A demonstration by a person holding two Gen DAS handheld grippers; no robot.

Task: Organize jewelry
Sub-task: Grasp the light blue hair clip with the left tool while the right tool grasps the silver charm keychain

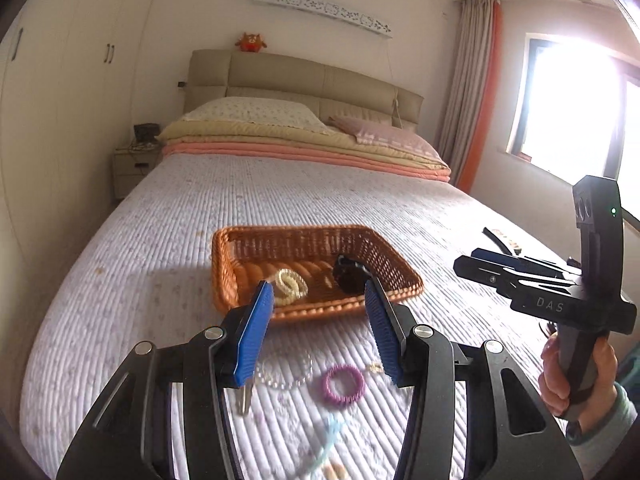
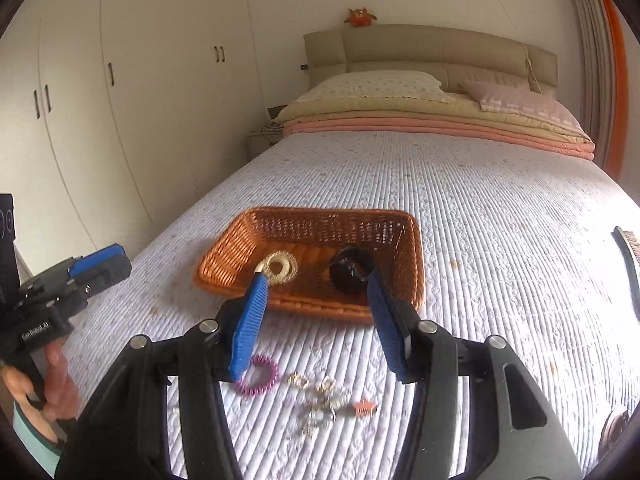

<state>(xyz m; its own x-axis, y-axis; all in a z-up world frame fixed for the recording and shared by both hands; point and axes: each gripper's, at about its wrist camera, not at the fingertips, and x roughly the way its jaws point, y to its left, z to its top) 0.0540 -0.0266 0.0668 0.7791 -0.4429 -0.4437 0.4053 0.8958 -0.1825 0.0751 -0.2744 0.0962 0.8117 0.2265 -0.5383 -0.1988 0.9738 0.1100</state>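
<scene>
Wicker basket point(image 1: 316, 268) sits mid-bed on the quilted bedspread point(image 1: 160, 240), open quilt on all sides of it; far end of the bed taken up by folded blankets and pillows. Inside the basket: a cream spiral hair tie point(image 1: 290, 286) toward the near left, a black hair tie point(image 2: 352, 270) to its right, apart from each other.

Left gripper point(image 1: 320, 320) hangs above the basket's near rim, blue pads apart at a middling gap, nothing between them. Right gripper point(image 2: 316, 316) likewise: pads parted, empty, above the near rim.

Loose on the quilt between basket and the bed's near edge: purple spiral hair tie point(image 2: 258, 376), a clear bead bracelet point(image 1: 286, 372) partly hidden behind the left pad, a tangle of small metal pieces point(image 2: 320, 408) too blurred to sort, a small orange comb point(image 2: 364, 406).

A dark object point(image 2: 630, 264) at the right edge, cut off. Window glare washes out the right side.
</scene>
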